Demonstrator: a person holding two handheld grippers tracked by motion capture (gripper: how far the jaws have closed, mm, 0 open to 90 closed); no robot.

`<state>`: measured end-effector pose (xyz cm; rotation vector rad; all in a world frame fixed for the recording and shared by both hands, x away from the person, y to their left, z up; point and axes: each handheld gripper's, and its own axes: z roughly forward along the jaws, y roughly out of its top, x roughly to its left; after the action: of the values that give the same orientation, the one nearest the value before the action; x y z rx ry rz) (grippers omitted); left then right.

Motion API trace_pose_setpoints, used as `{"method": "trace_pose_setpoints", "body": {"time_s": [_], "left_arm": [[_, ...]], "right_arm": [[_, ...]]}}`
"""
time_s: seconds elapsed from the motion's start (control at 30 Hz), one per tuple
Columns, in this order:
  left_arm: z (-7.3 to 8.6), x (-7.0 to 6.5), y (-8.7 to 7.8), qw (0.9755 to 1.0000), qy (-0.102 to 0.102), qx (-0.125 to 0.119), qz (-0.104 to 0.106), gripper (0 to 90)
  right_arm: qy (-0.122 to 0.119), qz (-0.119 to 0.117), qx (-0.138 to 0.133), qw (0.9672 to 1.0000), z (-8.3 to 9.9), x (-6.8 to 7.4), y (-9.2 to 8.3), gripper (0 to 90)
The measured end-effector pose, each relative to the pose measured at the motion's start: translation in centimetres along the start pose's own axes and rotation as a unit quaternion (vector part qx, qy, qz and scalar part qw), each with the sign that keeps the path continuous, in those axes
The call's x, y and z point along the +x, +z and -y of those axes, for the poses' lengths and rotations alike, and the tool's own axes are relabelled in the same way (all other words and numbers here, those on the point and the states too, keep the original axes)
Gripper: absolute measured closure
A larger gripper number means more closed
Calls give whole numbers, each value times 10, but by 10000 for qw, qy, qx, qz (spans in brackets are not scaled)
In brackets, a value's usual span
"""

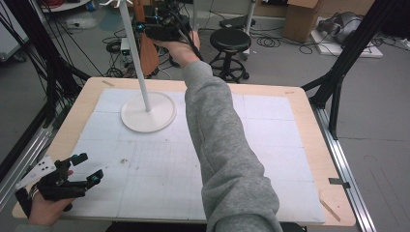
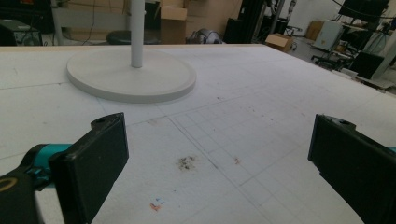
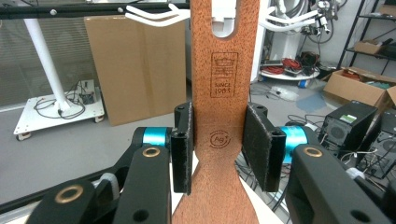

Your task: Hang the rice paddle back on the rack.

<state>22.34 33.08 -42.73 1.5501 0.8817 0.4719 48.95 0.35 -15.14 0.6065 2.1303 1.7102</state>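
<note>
We hold the wooden board (image 3: 223, 93) by its thin neck in our right gripper (image 3: 223, 154), high up by the hooks of the white stand (image 1: 145, 72). It looks hard, stiff and a bit heavy, so the neck seems the best place to squeeze. Our left gripper (image 1: 83, 170) waits wide open and holding nothing, low over the table (image 1: 309, 121).

Even, diffuse overhead light in all views; no harsh glare. High view: soft, low-resolution; bench (image 1: 309, 145) sheet bright, near washed out beyond left tool (image 1: 83, 170); faint shadow under stand base (image 1: 148, 112). Left gripper view: jaws close to lens, dark, slightly soft; bench surface ahead of tool sharp, background room softer, mildly bowed at edges. Right gripper view: wooden board (image 3: 223, 93) between jaws of right tool (image 3: 223, 149) sharp, grain and stamp legible; background dimmer, softer.
</note>
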Motion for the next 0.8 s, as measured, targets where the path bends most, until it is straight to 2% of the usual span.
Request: {"method": "trace_pose_setpoints", "body": {"time_s": [0.57,0.8], "left_arm": [[0,2,-1,10000,-37,-35,-43,55],[0,1,-1,10000,-14,-26,-22,56]], "right_arm": [[-10,39,122,9999,3,-1,7,640],[-22,-14,265,9996,7,0,11,640]]}}
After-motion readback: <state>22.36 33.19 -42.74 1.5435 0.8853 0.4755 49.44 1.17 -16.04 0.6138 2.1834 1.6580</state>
